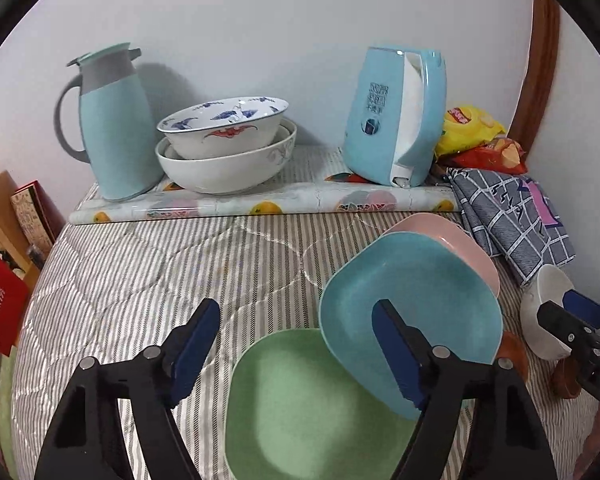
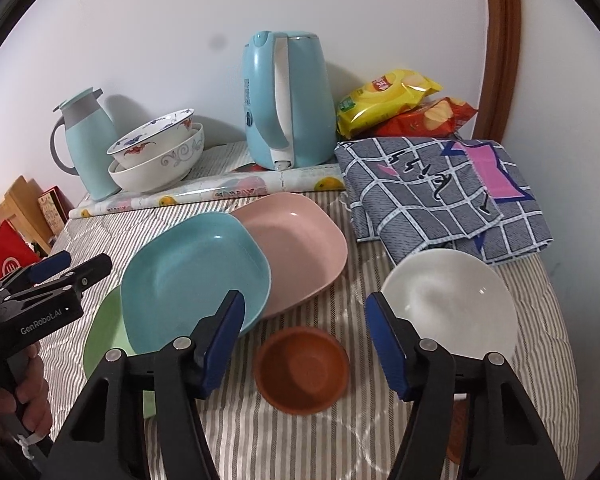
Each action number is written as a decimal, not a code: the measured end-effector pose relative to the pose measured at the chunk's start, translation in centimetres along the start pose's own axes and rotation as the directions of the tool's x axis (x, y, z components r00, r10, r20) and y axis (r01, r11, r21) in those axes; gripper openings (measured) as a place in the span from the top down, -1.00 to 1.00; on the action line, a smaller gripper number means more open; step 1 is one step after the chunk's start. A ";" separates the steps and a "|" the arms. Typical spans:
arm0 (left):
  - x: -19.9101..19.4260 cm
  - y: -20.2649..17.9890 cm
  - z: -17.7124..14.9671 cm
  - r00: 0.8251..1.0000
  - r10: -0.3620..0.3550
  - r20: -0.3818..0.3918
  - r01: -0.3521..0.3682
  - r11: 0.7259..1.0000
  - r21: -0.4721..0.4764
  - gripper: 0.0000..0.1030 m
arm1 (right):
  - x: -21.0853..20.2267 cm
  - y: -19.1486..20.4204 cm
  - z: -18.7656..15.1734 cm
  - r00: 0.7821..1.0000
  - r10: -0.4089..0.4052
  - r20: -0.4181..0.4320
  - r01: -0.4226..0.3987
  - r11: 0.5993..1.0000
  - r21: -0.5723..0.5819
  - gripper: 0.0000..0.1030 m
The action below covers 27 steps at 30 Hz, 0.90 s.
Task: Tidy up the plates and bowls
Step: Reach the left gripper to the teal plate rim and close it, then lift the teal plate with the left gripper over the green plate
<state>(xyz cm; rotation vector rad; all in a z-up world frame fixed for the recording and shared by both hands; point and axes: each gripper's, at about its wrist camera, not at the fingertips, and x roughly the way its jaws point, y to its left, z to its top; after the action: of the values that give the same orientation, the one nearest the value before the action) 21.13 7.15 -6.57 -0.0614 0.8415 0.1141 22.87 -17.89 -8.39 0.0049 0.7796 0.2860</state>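
Observation:
Three square plates overlap on the striped cloth: green (image 1: 300, 404) (image 2: 104, 336) lowest, blue (image 1: 412, 304) (image 2: 192, 276) leaning on it, pink (image 1: 460, 244) (image 2: 300, 248) behind. A small brown bowl (image 2: 302, 370) and a white bowl (image 2: 452, 304) (image 1: 548, 308) lie to the right. Two patterned bowls (image 1: 224, 140) (image 2: 156, 156) are stacked at the back. My left gripper (image 1: 296, 350) is open, over the green plate's left edge. My right gripper (image 2: 304, 340) is open, straddling the brown bowl from above.
A teal jug (image 1: 112, 128) (image 2: 88, 144), a blue kettle (image 1: 396, 120) (image 2: 288, 100), snack bags (image 2: 400, 104) and a folded checked cloth (image 2: 440, 192) (image 1: 512, 220) line the back by the wall. Red boxes (image 1: 0, 292) stand off the left edge.

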 end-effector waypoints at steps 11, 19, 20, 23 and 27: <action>3.3 0.0 0.5 0.997 -0.043 -0.060 0.042 0.999 -0.015 -0.17 | 4.0 1.0 0.0 0.997 0.009 -0.070 -0.011 1.000 -0.017 0.04; 4.9 0.2 0.5 0.993 -0.079 -0.088 0.076 0.996 -0.036 0.27 | 6.2 1.5 -0.1 0.994 0.015 -0.108 -0.018 1.000 -0.018 0.31; 5.1 0.2 0.5 0.992 -0.087 -0.093 0.083 0.996 -0.041 0.41 | 6.4 1.6 -0.1 0.993 0.021 -0.113 -0.023 1.000 -0.016 0.37; 5.3 0.3 0.3 0.988 -0.120 -0.097 0.115 0.992 -0.056 0.59 | 6.8 1.9 -0.1 0.993 0.027 -0.112 -0.029 0.999 -0.016 0.62; 4.8 0.1 0.2 0.988 -0.127 -0.092 0.123 0.991 -0.050 0.74 | 6.7 2.5 0.0 0.994 0.036 -0.107 -0.039 0.999 -0.028 0.79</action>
<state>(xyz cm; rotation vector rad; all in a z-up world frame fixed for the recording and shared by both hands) 24.42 7.65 -10.07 -0.1623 0.9278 0.0121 26.71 -13.76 -12.78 -0.0237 0.8816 0.3356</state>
